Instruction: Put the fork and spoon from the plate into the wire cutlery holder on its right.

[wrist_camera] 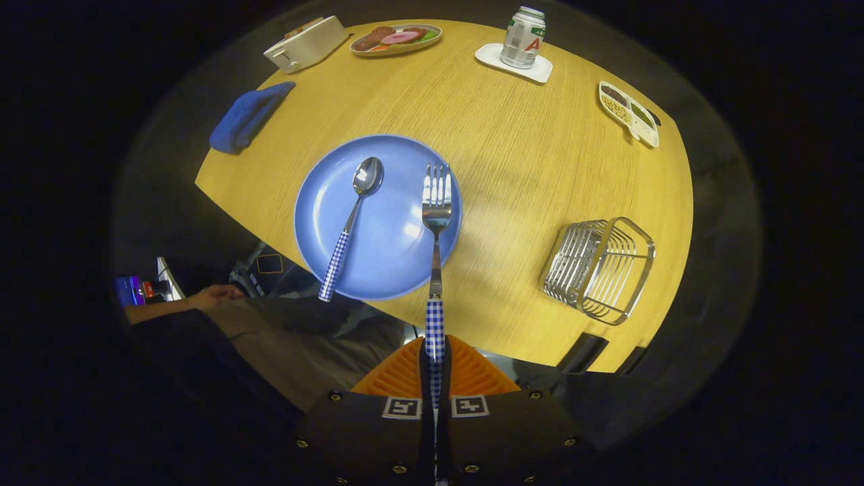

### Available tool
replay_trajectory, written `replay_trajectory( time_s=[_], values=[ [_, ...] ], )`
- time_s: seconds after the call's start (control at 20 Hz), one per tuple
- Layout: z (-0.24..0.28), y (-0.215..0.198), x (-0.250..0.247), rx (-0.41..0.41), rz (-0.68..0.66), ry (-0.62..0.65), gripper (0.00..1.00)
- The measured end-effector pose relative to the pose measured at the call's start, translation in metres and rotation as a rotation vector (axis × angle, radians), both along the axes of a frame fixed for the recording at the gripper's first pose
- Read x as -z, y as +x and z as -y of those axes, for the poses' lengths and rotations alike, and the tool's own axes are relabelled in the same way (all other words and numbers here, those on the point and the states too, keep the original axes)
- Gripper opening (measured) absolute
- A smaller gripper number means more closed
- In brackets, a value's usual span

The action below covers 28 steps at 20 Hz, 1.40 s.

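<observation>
The fork (436, 223) is being held by its checked handle in the gripper (435, 368), lifted above the plate (324, 223); with so thin a grip, it may be swung and snagged on the wire cutlery holder (599, 270).

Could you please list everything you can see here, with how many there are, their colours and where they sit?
fork: one, silver with a blue-checked handle, handle clamped between the fingers, tines over the plate's right edge
spoon: one, silver with a blue-checked handle, lying on the plate's left half
plate: one, blue, ahead of the fingers
wire cutlery holder: one, silver, right of the plate
table: one, light wood
cloth: one, blue, left of the plate at the table's edge
can: one, white and green, on a white coaster at the far side
food dish: one, far side
white box: one, left of the food dish
divided tray: one, white, far right
hand: one, resting below the table's edge
gripper: one, shut on the fork's handle
</observation>
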<state>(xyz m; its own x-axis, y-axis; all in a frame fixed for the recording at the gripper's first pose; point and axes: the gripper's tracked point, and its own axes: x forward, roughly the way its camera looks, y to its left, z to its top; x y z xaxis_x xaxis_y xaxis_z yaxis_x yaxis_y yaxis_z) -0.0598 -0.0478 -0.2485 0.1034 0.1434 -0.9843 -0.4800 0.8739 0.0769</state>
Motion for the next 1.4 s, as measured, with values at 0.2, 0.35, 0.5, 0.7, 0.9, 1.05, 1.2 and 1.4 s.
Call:
replay_trajectory(
  time_s=[0.2, 0.35, 0.5, 0.7, 0.9, 1.05, 1.2, 1.4],
  values=[
    [0.041, -0.007, -0.024, 0.007, -0.042, -0.029, 0.02],
    [0.078, -0.004, -0.035, 0.036, -0.056, -0.066, 0.02],
    [0.099, -0.001, -0.041, 0.087, -0.099, -0.050, 0.02],
    [0.139, -0.002, -0.038, 0.117, -0.168, -0.107, 0.02],
    [0.155, 0.007, -0.035, 0.076, -0.241, -0.155, 0.02],
    [0.156, 0.021, -0.031, 0.061, -0.284, -0.188, 0.02],
    [0.153, 0.032, -0.026, 0.060, -0.337, -0.190, 0.02],
    [0.155, 0.039, -0.020, 0.045, -0.422, -0.220, 0.02]
  ],
)
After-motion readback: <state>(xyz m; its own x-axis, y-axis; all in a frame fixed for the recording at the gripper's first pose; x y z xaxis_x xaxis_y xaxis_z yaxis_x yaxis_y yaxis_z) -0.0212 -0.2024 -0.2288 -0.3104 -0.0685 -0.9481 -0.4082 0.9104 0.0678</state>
